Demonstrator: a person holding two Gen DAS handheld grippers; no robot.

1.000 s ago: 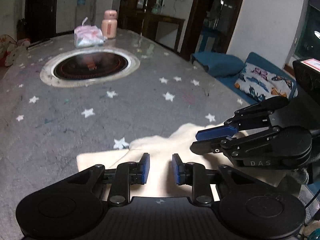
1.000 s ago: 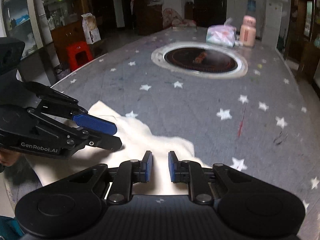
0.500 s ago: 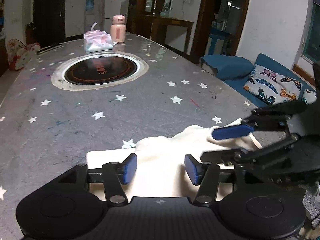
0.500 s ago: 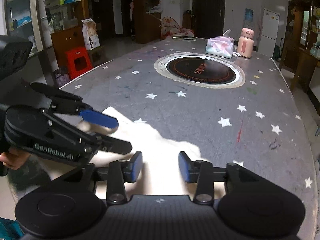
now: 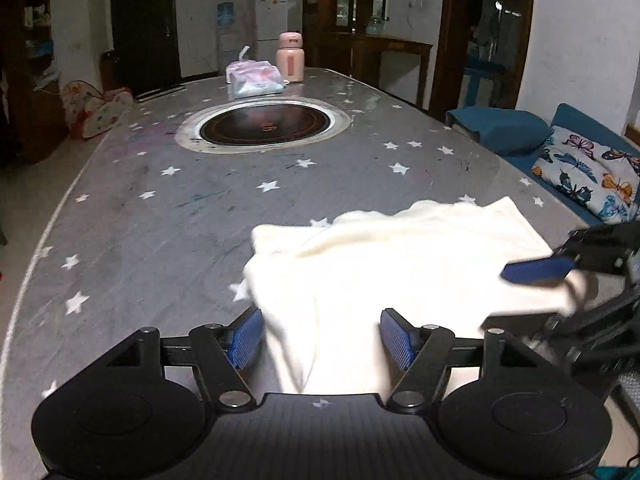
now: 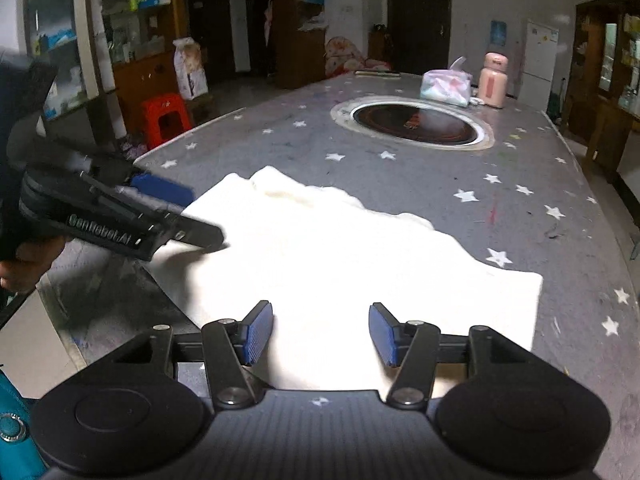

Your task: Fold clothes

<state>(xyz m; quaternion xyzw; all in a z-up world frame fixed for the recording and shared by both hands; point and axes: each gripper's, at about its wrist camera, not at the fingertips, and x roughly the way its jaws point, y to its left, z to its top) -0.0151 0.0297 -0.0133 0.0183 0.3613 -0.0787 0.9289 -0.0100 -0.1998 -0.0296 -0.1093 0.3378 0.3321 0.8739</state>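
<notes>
Both grippers sit at the near edge of the table, and the cloth lies right in front of them, a cream garment spread flat on the grey starred top. The left gripper is spread wide, nothing between its 2 pads, with the cloth's near hem running under the gap. The right gripper is just as wide and just as empty, poised over its own stretch of hem. The cloth's long axis runs side to side, from one gripper across to the other, so each one has a near corner straight ahead. Neither is clearly nearer. My read: the next grab is the near edge, 2 corners at once, carried away toward the far side.
</notes>
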